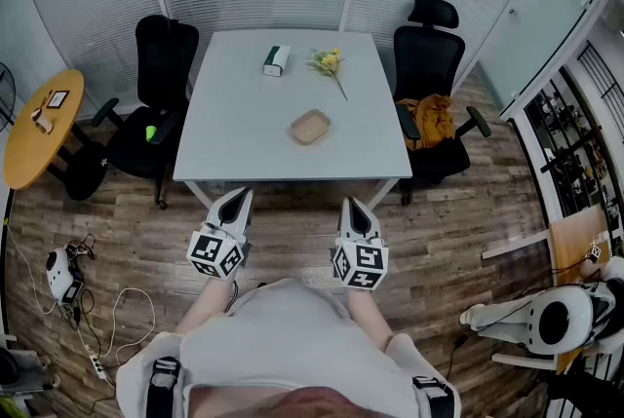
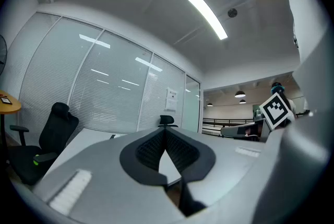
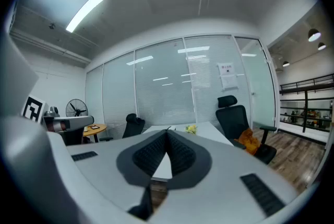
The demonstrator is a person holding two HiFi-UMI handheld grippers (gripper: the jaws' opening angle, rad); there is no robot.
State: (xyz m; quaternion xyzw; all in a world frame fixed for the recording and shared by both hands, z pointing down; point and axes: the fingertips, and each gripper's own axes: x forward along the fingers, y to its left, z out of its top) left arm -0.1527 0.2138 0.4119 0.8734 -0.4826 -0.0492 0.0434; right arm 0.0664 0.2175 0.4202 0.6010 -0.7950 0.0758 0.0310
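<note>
Tan dish [image 1: 310,127]: it is lying on the white table [image 1: 234,129], right of centre and toward the near edge. It is the thing nearest my grippers, though well apart from both.
Left gripper [image 1: 237,196]: I am holding it low in front of me, short of the table's near edge. Its jaws are pressing together at the tips with nothing between them.
Right gripper [image 1: 353,205]: I am holding it level with the left, tips likewise meeting and pinching nothing.
Handling: the dish is looking light, stiff and shallow, perhaps wood or bamboo. I judge it could skid on the smooth top, so the rim is the place to pinch — one jaw inside, one outside.
Farther back: a tissue box [image 1: 276,60] and a yellow flower sprig [image 1: 330,63] are lying near the far edge. The thin stem is looking fragile.
Sides: black chairs [image 1: 161,56] are standing on either side.
</note>
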